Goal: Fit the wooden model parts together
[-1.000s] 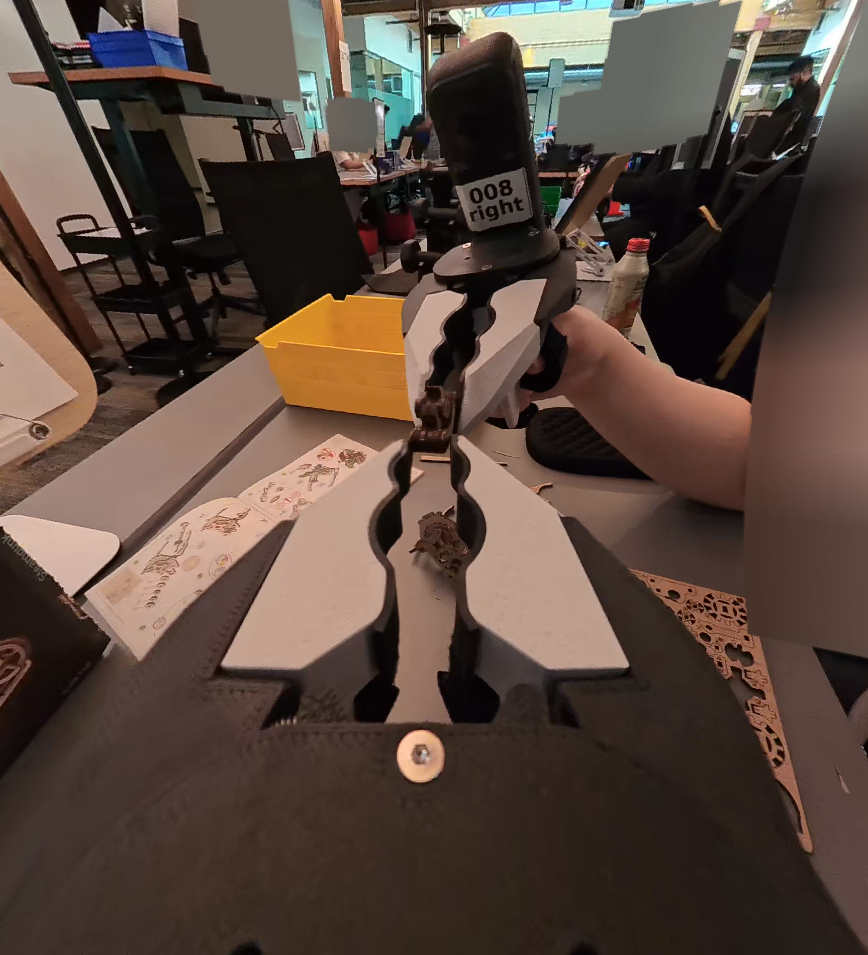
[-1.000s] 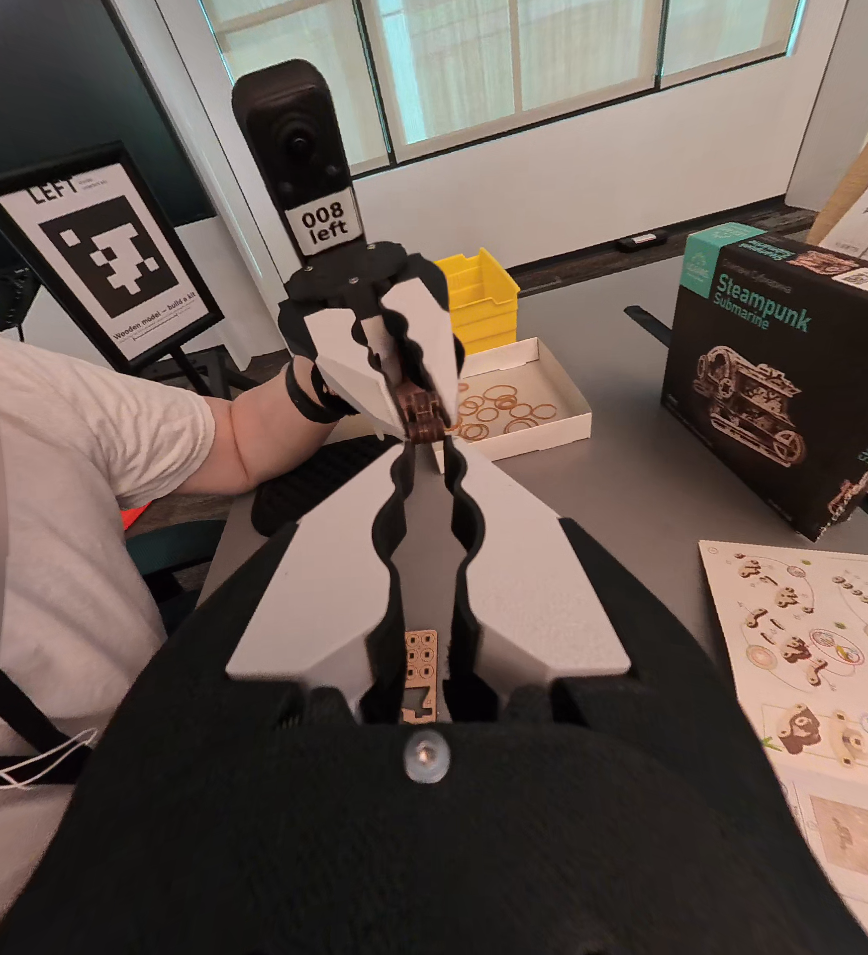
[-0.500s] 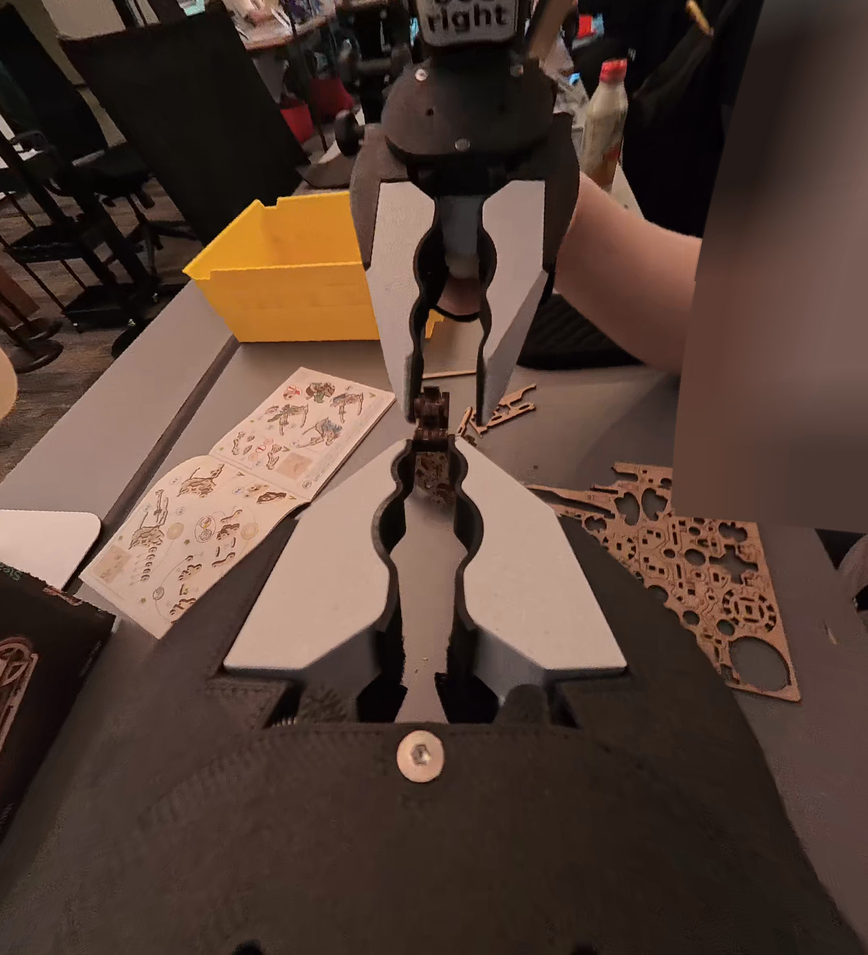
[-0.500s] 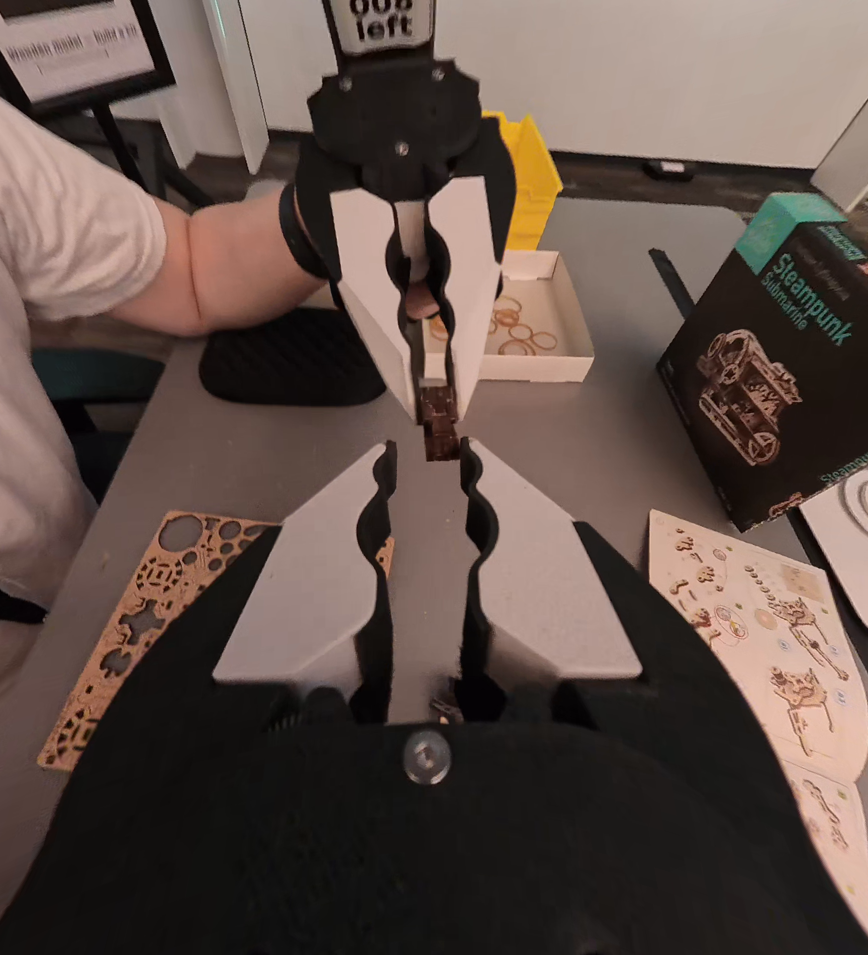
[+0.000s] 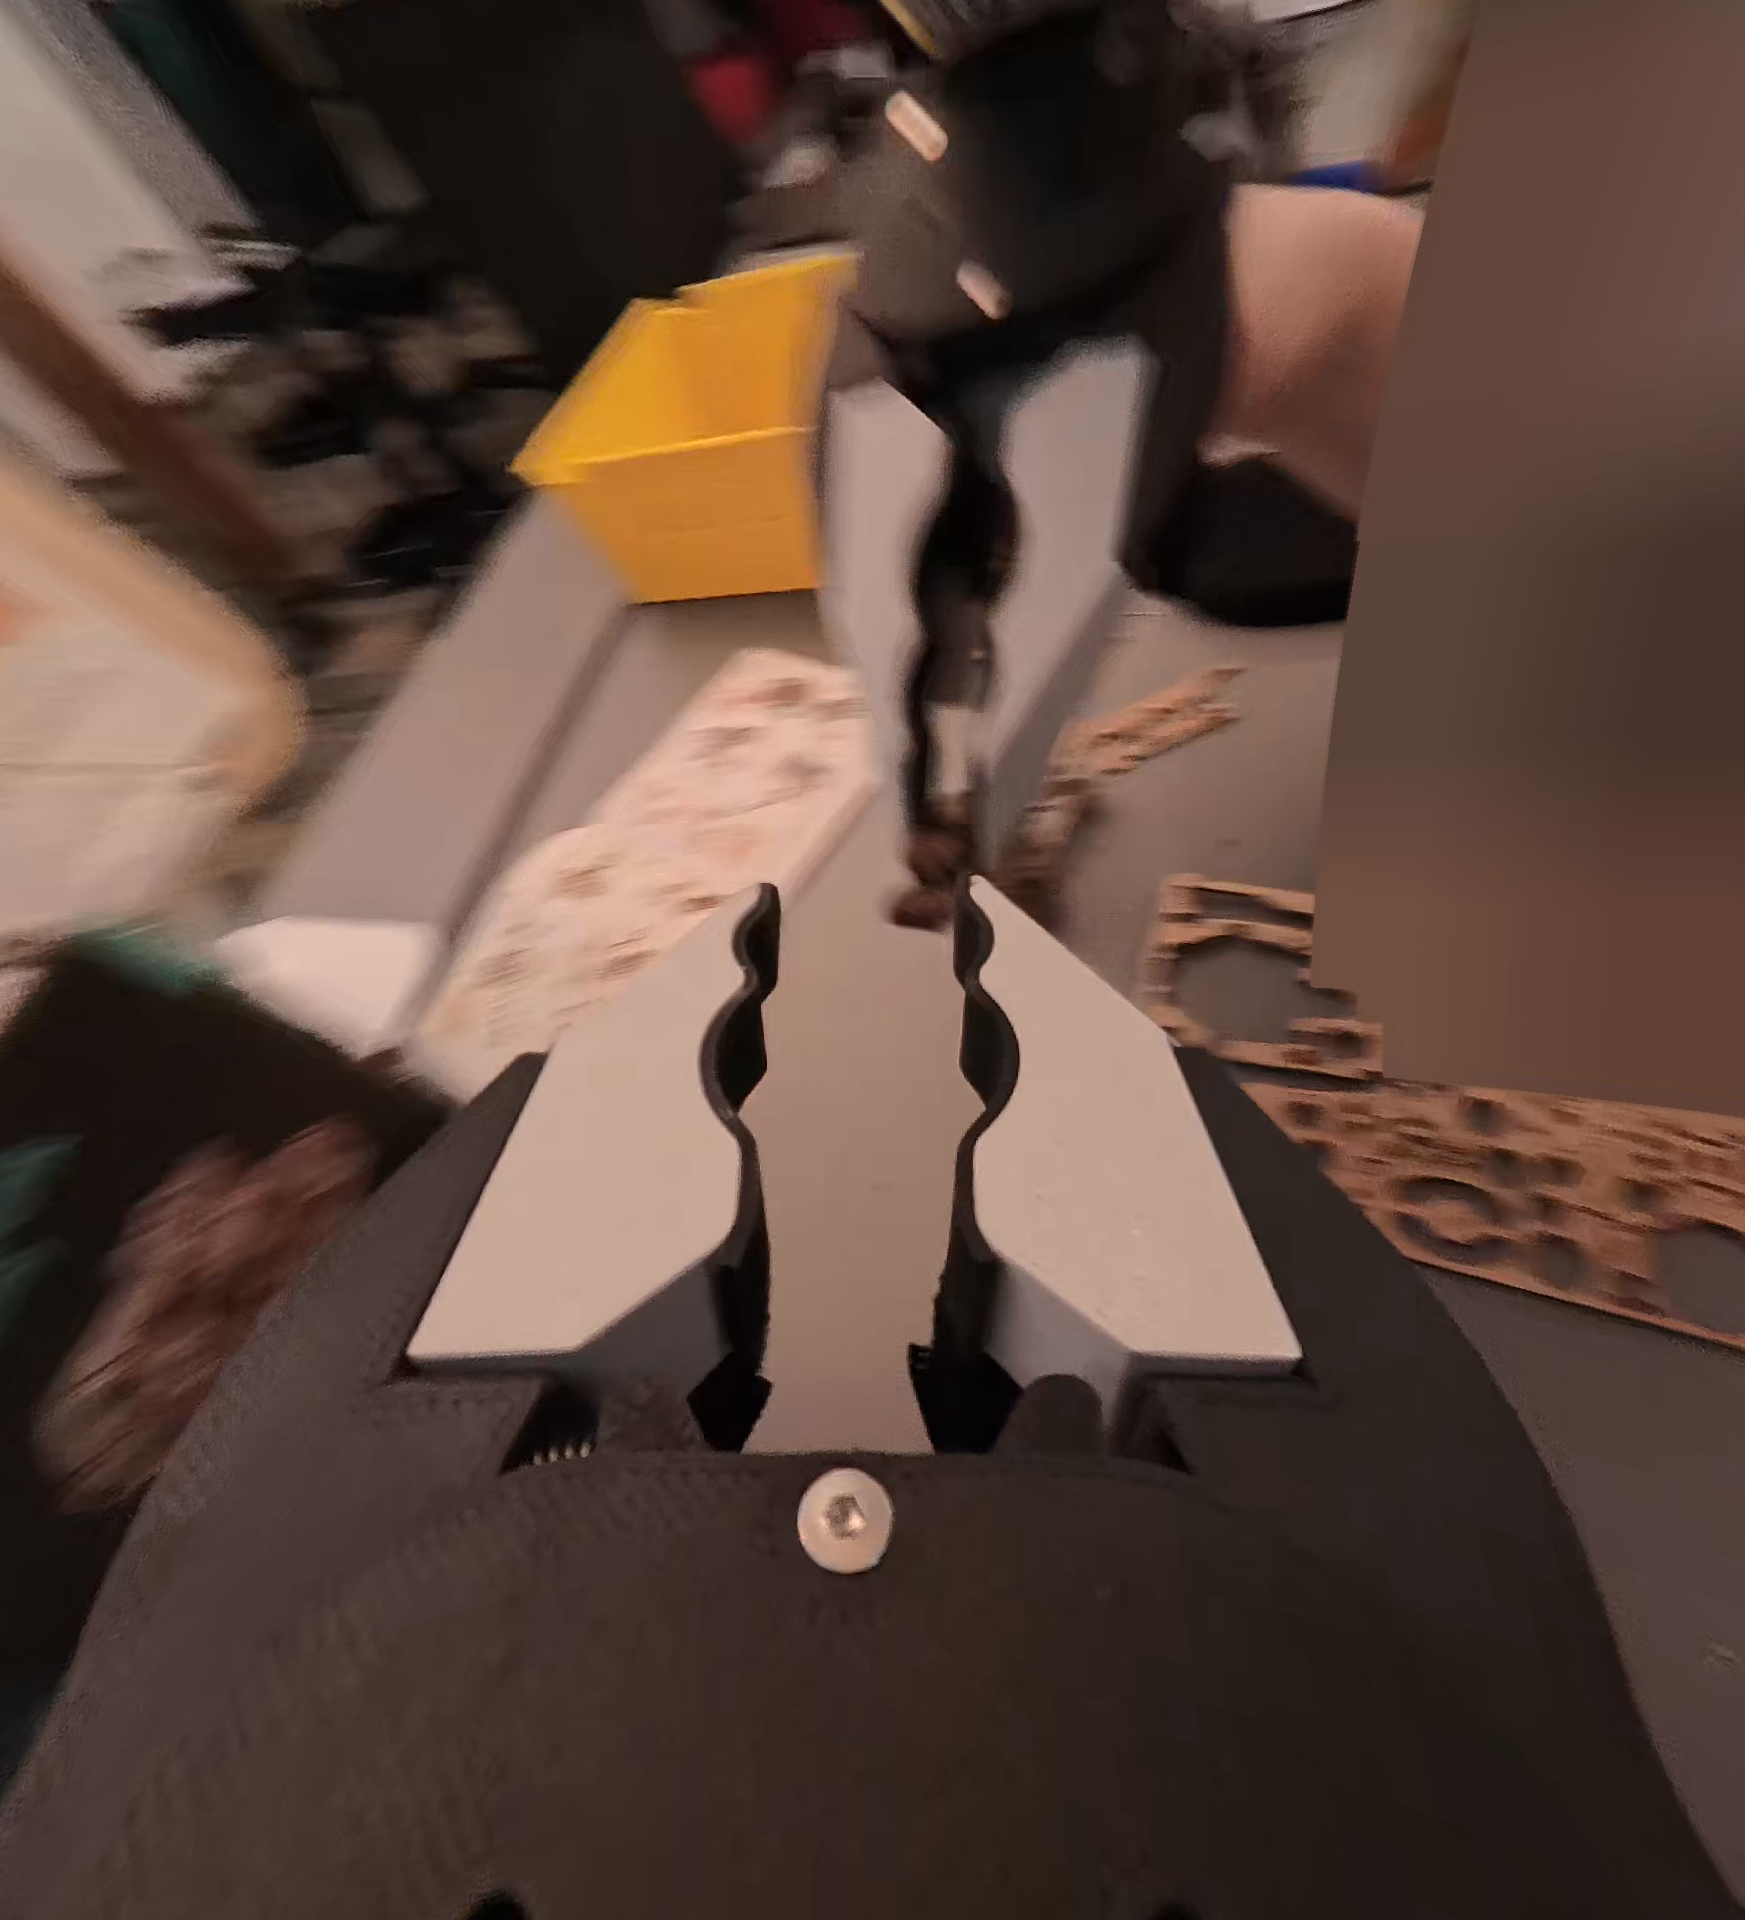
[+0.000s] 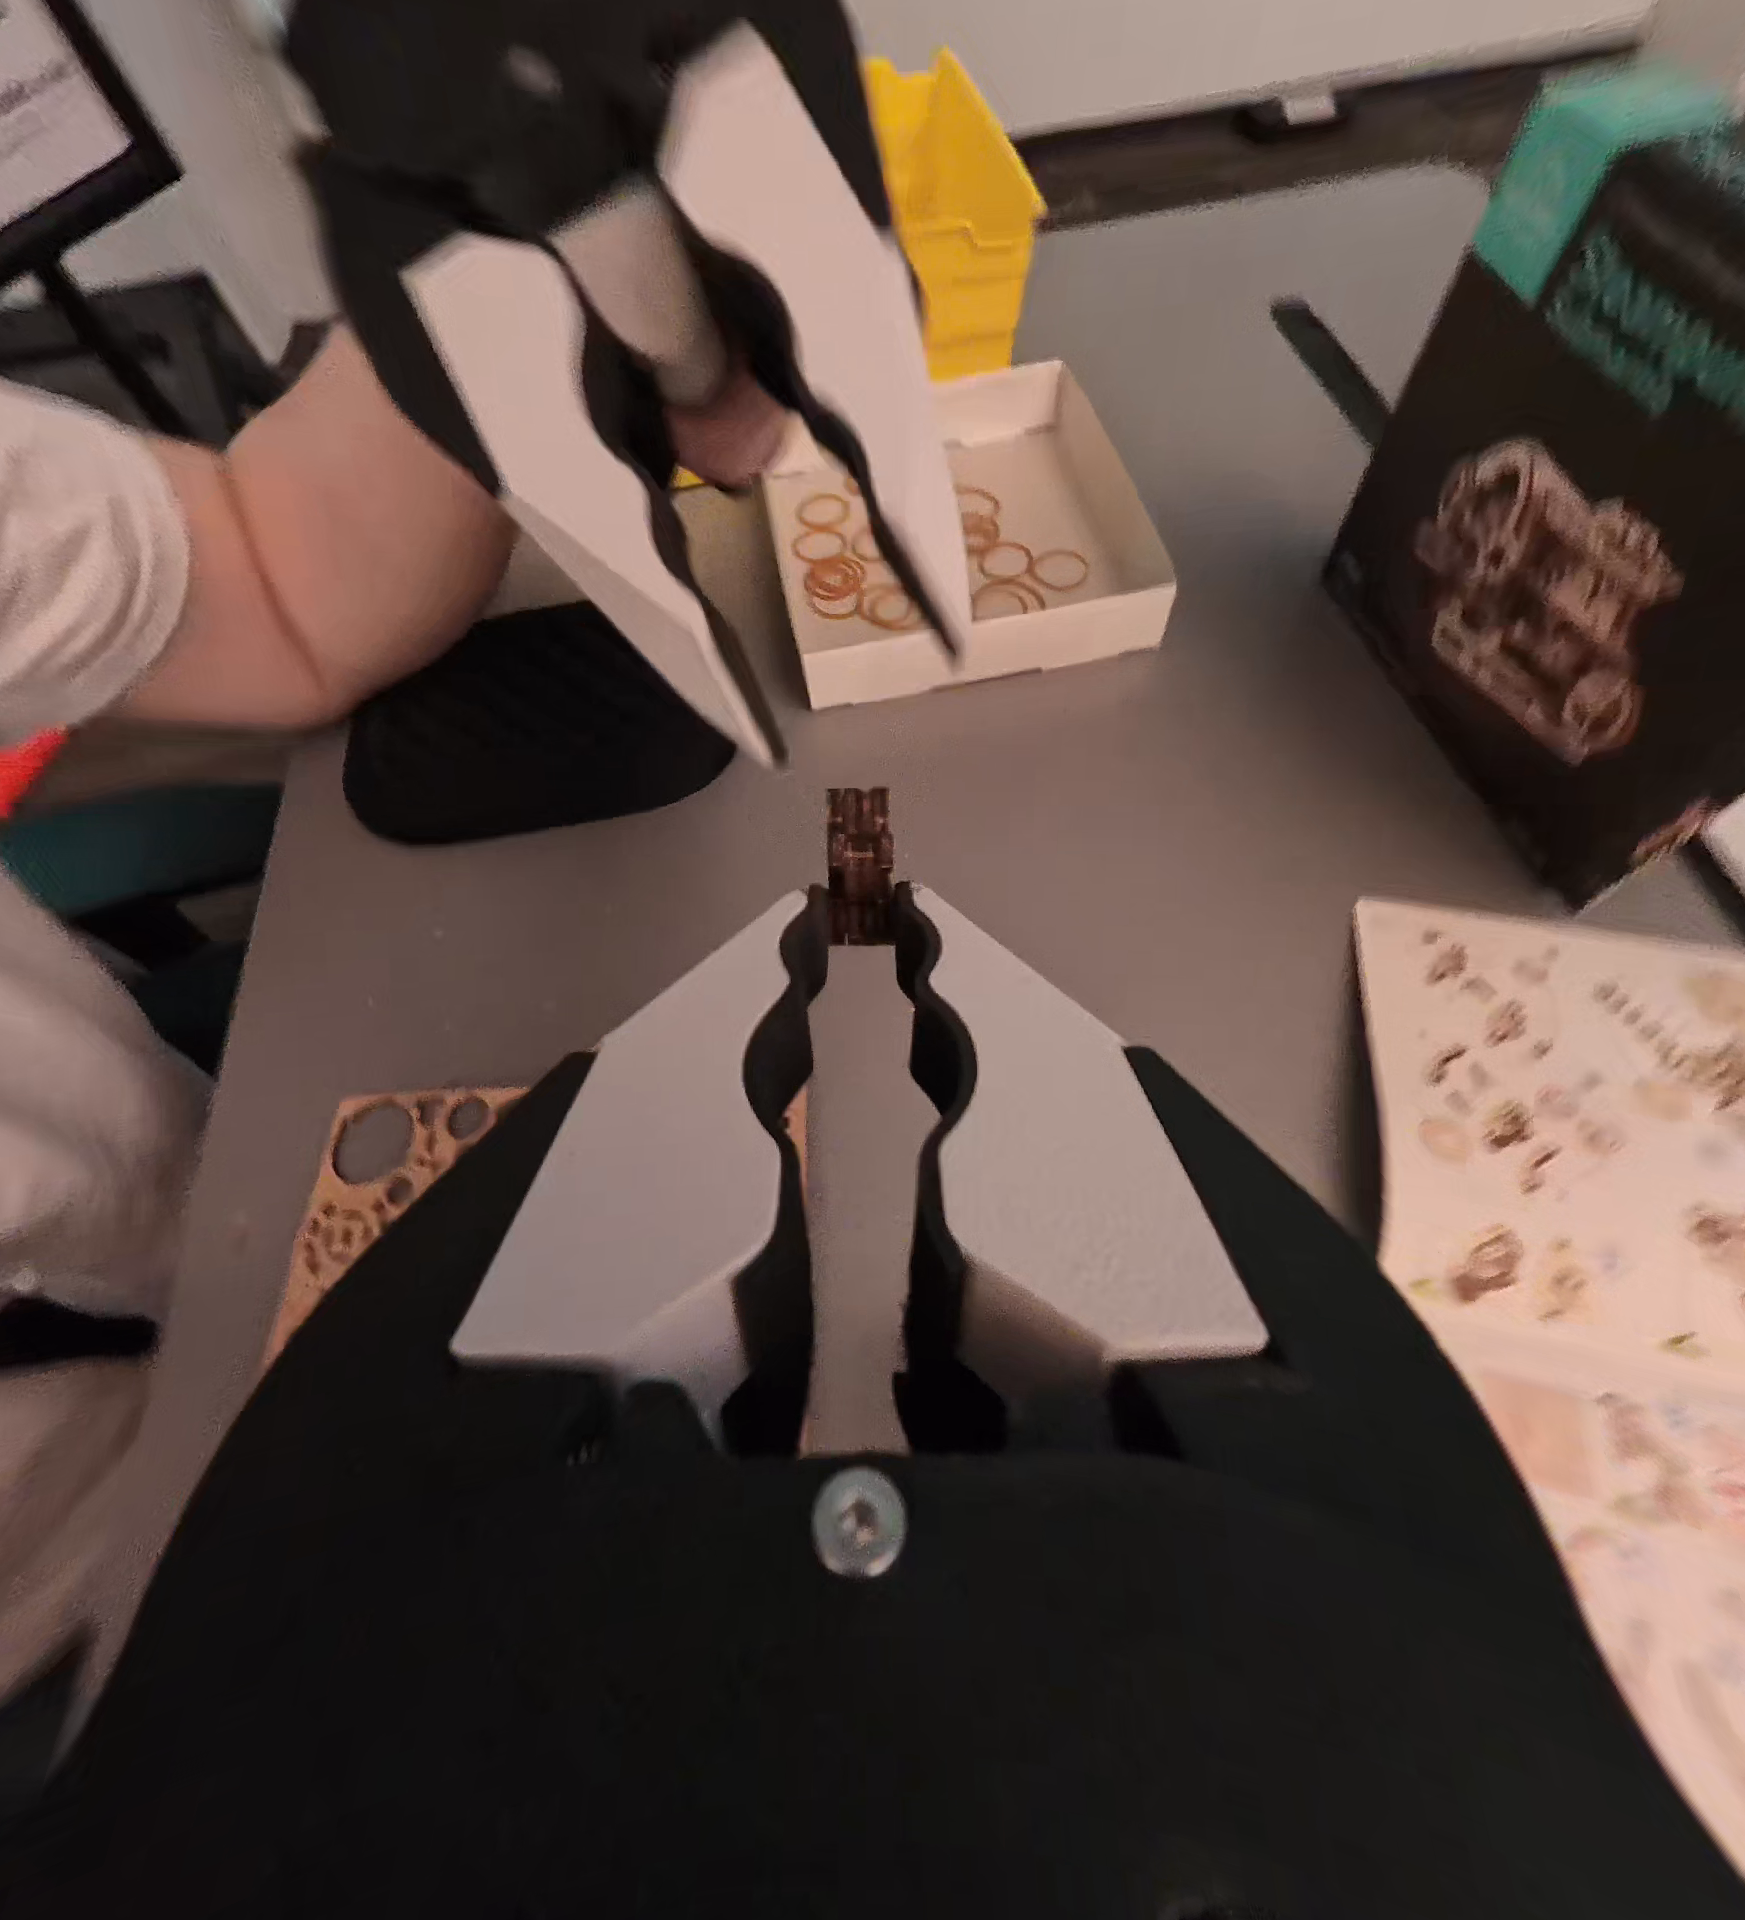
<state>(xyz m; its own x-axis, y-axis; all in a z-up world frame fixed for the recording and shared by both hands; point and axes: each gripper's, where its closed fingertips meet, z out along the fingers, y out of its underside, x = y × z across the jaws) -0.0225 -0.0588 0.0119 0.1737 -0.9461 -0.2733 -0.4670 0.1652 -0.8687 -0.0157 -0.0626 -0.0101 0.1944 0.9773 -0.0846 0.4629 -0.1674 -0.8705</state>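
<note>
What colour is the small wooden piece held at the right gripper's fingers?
Dark brown; the wooden piece shows best in the right wrist view, pinched at the right gripper.

The room is dim and warm-toned, with soft, even light and no glare or hard shadows. In the left wrist view heavy motion blur smears nearly everything beyond the sharp pale grey fingers (image 5: 1055, 1122): the yellow plastic bin (image 5: 702, 488) and the far black-and-grey gripper (image 5: 956, 800) are streaked. The right wrist view is steadier: the small dark brown wooden model piece (image 6: 857, 868) is crisp, while the illustrated paper instruction sheet (image 6: 1616, 1195) and the black-and-teal cardboard box (image 6: 1616, 499) blur and bend toward the edges.
</note>
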